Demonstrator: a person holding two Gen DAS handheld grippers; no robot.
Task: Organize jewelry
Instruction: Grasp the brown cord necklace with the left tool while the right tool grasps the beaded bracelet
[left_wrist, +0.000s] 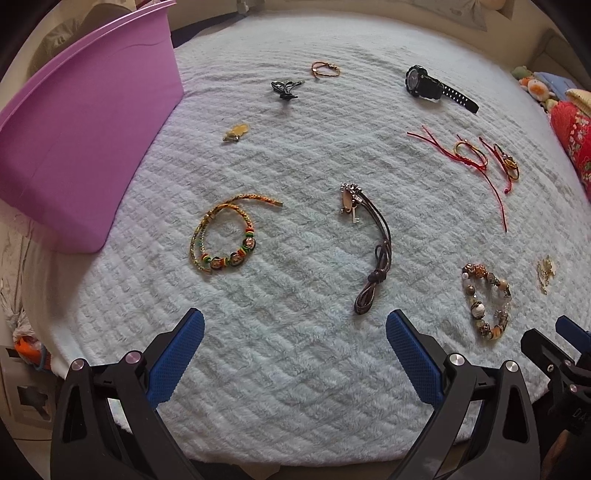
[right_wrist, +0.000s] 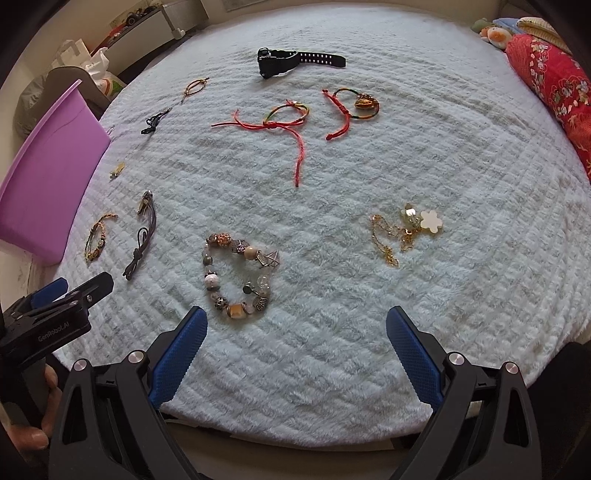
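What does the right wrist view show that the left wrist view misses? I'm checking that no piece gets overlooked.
Only the right wrist view shows the flower charm clearly; in the left view that gold chain is a small blur at the edge. Only the left shows the braided bracelet in detail. Both share the purple bin, black watch, beaded bracelet, and open left gripper and right gripper.
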